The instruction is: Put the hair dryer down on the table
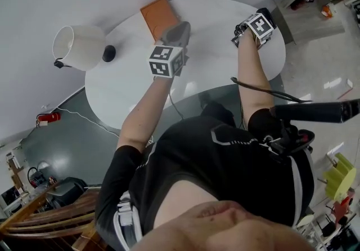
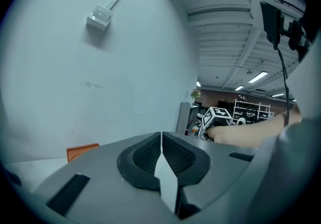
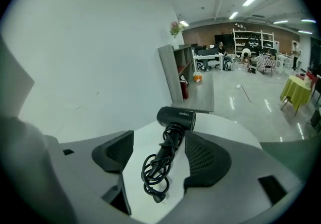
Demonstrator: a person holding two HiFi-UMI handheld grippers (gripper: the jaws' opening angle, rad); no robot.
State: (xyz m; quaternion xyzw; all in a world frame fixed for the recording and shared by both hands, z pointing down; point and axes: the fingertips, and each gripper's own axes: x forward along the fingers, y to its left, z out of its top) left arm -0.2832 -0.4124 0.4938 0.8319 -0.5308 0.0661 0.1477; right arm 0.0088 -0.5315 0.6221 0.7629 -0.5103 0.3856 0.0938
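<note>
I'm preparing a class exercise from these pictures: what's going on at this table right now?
A person holds a gripper in each hand over a round white table. The hair dryer lies on it with its cord coiled, in front of the right gripper, whose jaws stand apart and grip nothing. The left gripper is shut and empty, near a flat orange item.

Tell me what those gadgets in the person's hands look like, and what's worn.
The left tool and right tool are grey with dark textured pads; each carries a white cube printed with black squares. The shirt is black, short-sleeved.
</note>
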